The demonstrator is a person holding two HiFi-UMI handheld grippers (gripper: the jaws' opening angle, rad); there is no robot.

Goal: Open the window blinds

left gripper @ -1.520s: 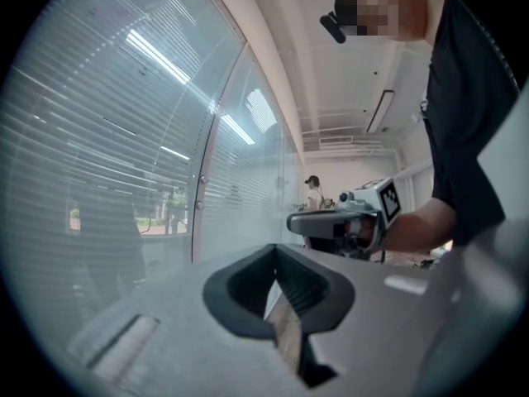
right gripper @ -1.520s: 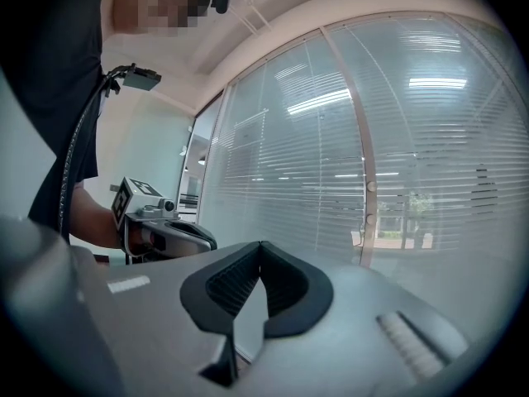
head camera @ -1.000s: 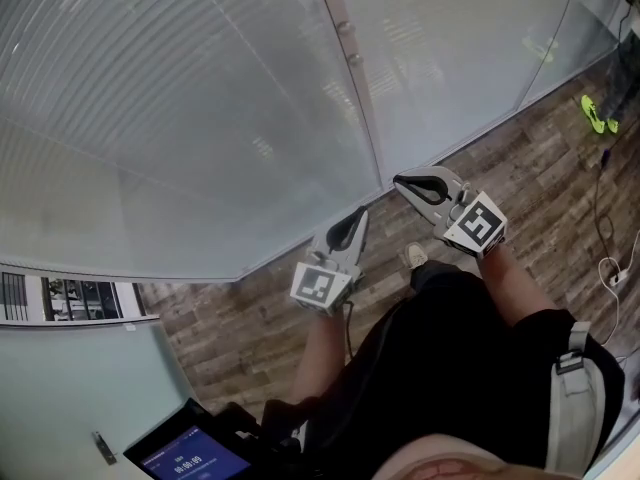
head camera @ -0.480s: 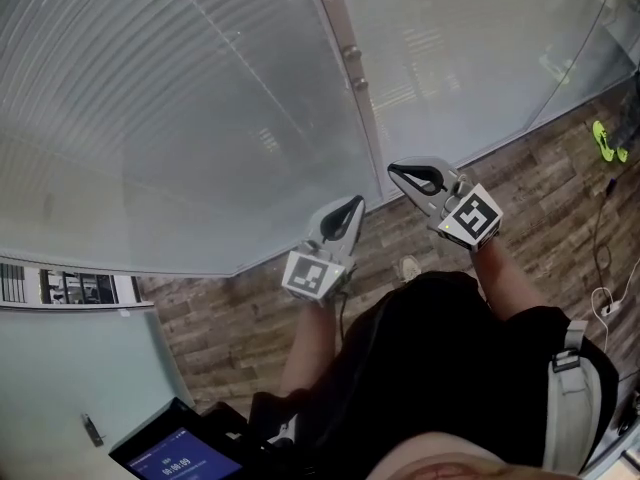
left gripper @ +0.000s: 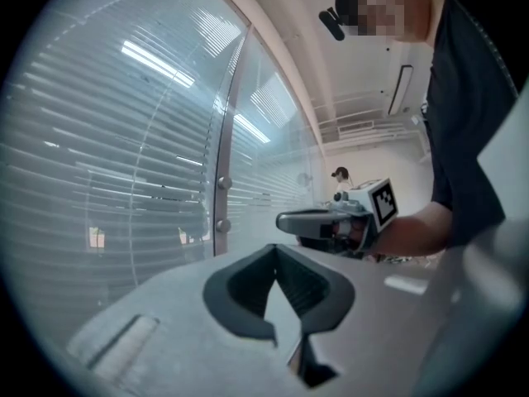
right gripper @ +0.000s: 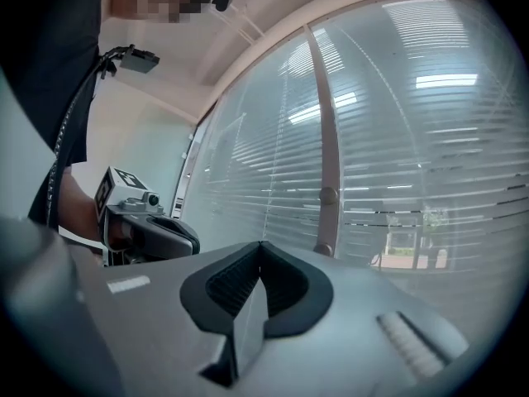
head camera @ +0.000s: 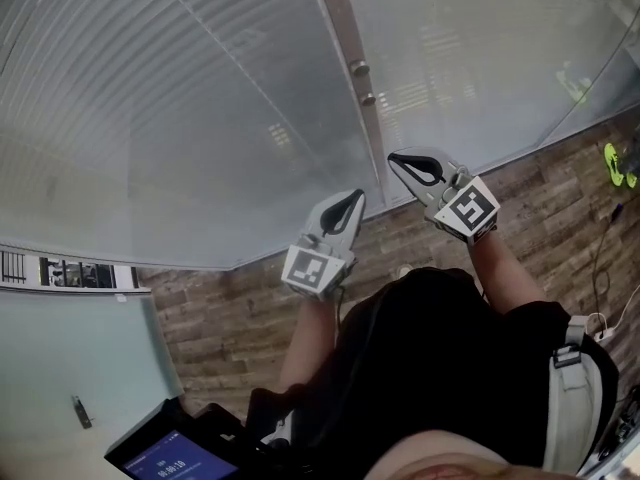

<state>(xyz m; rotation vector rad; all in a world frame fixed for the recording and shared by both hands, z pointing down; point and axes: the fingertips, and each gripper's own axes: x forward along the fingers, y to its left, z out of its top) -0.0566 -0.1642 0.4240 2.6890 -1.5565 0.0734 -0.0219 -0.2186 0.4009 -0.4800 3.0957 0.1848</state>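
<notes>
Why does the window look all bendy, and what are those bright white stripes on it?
Head view: the wide lens curves the blinds and the window post like a bowl. Left gripper view: the white stripes look like lights reflected as glare, and the picture's corners go black. Right gripper view: the same stripes, the same bulge, and the same dark corners.

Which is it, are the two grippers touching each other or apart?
Apart. The head view shows a clear gap between the left gripper and the right gripper.

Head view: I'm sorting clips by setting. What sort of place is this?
Probably an office: glass walls with slatted blinds behind them, a metal frame post and a wood-plank floor.
</notes>
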